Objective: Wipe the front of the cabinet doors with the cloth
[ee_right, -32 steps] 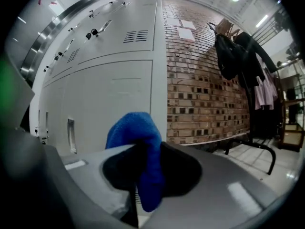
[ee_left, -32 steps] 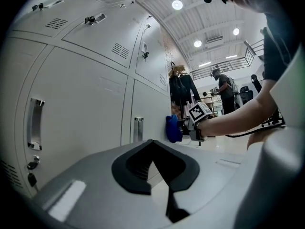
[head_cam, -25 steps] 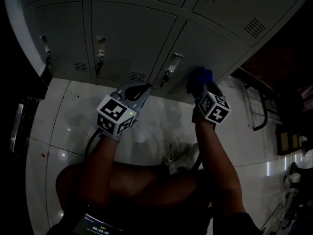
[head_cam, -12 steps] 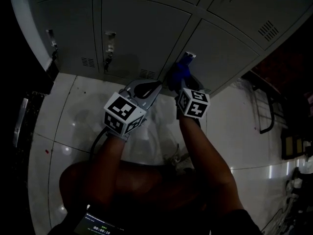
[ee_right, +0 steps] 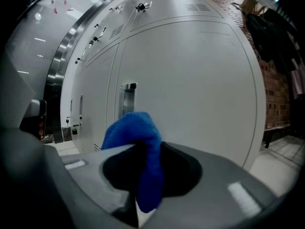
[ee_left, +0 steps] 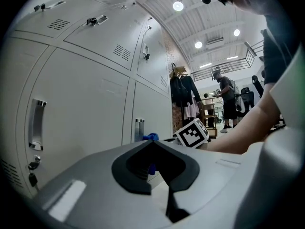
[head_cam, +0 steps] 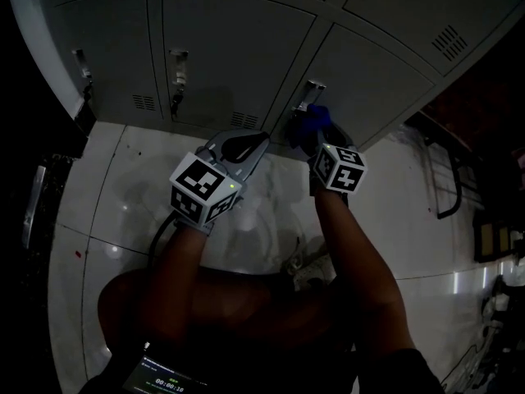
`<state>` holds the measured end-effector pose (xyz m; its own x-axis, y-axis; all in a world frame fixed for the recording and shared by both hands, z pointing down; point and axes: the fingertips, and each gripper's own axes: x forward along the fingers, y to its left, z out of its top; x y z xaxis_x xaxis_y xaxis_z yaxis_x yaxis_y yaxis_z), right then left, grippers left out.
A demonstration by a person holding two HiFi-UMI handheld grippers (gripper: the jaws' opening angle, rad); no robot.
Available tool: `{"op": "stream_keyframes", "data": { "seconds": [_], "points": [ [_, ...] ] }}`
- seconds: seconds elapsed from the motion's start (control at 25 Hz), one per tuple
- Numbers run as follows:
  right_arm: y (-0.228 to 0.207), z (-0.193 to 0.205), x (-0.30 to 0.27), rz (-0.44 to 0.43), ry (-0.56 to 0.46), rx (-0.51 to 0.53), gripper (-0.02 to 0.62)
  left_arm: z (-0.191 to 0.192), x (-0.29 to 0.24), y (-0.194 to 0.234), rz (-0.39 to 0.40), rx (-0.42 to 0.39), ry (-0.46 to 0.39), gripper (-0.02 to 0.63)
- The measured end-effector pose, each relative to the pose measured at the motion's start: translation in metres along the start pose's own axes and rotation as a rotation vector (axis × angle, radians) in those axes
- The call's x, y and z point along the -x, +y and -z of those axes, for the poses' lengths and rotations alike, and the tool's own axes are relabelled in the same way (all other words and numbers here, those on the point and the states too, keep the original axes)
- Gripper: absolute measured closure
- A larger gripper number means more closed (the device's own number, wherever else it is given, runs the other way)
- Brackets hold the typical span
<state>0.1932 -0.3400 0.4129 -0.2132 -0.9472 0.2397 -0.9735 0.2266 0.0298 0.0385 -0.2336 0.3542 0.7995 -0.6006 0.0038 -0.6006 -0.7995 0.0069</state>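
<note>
Your left hand-held gripper [head_cam: 243, 149] hangs over the pale floor [head_cam: 123, 195] with its jaws pressed together on nothing. Just to its right, your right hand-held gripper [head_cam: 318, 142] pinches the blue cloth [head_cam: 311, 121], bunched up at the grey cabinet door [head_cam: 373, 76], just beside its handle [head_cam: 307, 97].

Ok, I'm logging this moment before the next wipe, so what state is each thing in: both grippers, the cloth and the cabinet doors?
left gripper: jaws together, holding nothing.
right gripper: jaws closed on the cloth.
cloth: bunched up, pinched in the right gripper, close to a door handle; contact with the door unclear.
cabinet doors: all those in view are closed.
</note>
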Motion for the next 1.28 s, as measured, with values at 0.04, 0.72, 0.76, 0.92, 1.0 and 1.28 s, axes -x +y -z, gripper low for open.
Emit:
{"op": "stream_keyframes", "data": {
  "seconds": [0.04, 0.72, 0.76, 0.92, 1.0, 1.28],
  "points": [
    [-0.008, 0.001, 0.003, 0.013, 0.003, -0.004, 0.518, 0.0, 0.0, 0.0, 0.001, -0.001, 0.002, 0.606],
    [-0.175, 0.029, 0.064, 0.321, 0.039, -0.116, 0.518, 0.005, -0.004, -0.004, 0.012, -0.012, 0.02, 0.606],
    [-0.18, 0.031, 0.068, 0.344, 0.041, -0.122, 0.518, 0.005, -0.004, -0.004, 0.013, -0.013, 0.02, 0.606],
    [-0.168, 0.038, 0.074, 0.321, 0.029, -0.151, 0.518, 0.004, -0.004, -0.003, 0.011, -0.012, 0.019, 0.606],
    [-0.144, 0.034, 0.072, 0.271, 0.015, -0.122, 0.518, 0.003, -0.003, -0.002, 0.009, -0.012, 0.016, 0.606],
    [-0.004, 0.01, 0.047, -0.002, -0.026, -0.067, 0.518, 0.001, -0.001, 0.0, -0.003, -0.005, 0.008, 0.606]
  ]
}}
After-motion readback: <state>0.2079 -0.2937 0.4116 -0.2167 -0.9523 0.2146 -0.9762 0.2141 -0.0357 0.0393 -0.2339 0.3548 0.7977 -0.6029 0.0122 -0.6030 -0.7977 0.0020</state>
